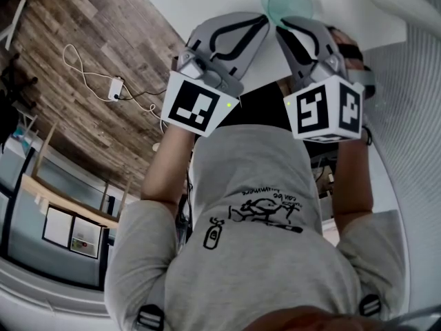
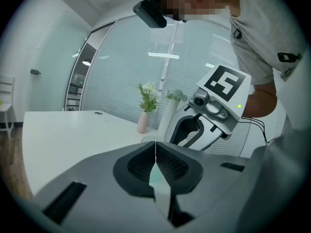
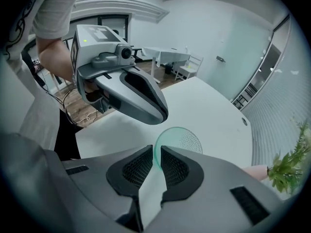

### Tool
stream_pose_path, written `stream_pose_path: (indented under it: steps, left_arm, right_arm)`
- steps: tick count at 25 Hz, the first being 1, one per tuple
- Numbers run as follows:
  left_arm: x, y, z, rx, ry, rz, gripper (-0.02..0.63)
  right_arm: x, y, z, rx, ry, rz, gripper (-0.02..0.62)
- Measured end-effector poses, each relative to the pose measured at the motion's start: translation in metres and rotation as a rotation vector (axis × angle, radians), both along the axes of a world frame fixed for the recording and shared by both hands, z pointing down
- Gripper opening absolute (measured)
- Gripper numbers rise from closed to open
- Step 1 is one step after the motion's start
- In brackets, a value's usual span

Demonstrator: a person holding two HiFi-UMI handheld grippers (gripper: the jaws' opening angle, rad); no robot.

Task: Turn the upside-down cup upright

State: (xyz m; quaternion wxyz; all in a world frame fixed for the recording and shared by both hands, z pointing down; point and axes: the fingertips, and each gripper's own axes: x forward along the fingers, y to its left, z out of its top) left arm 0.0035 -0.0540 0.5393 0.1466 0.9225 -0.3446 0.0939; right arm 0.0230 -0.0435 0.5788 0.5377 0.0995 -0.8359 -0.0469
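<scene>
The right tongs (image 3: 156, 152) are closed on the thin wall of the green cup (image 3: 182, 139), one jaw on each side of the rim. The cup is over the white desk (image 3: 214, 108), near the edge closest to the person; whether its base touches the desk I cannot tell. The left tongs (image 2: 155, 147) are fully closed and hold nothing, just beside the right pair. The turn looks nearly done. Next, the cup needs settling flat on its base before the jaws let go.

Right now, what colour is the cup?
The cup is see-through pale green, with tiny dots on part of it. The right gripper view shows it best.
</scene>
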Motion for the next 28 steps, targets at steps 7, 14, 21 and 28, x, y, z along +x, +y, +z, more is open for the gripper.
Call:
stream_pose_path:
  steps: [7, 14, 21, 28]
  left_arm:
    - [-0.002, -0.002, 0.008, -0.005, -0.006, 0.001, 0.006]
    - [-0.006, -0.004, 0.014, -0.013, -0.008, -0.007, 0.006]
    - [-0.003, 0.001, 0.004, -0.006, -0.016, -0.002, 0.006]
    - [0.0, 0.003, -0.005, 0.007, -0.017, 0.0, 0.006]
  right_arm:
    - [-0.004, -0.004, 0.013, -0.009, 0.041, -0.042, 0.055]
    - [-0.007, -0.005, 0.024, -0.026, 0.022, -0.038, 0.052]
    - [-0.004, -0.003, 0.017, -0.032, 0.007, -0.012, 0.051]
    - [-0.004, 0.0, 0.006, -0.028, -0.013, -0.01, 0.05]
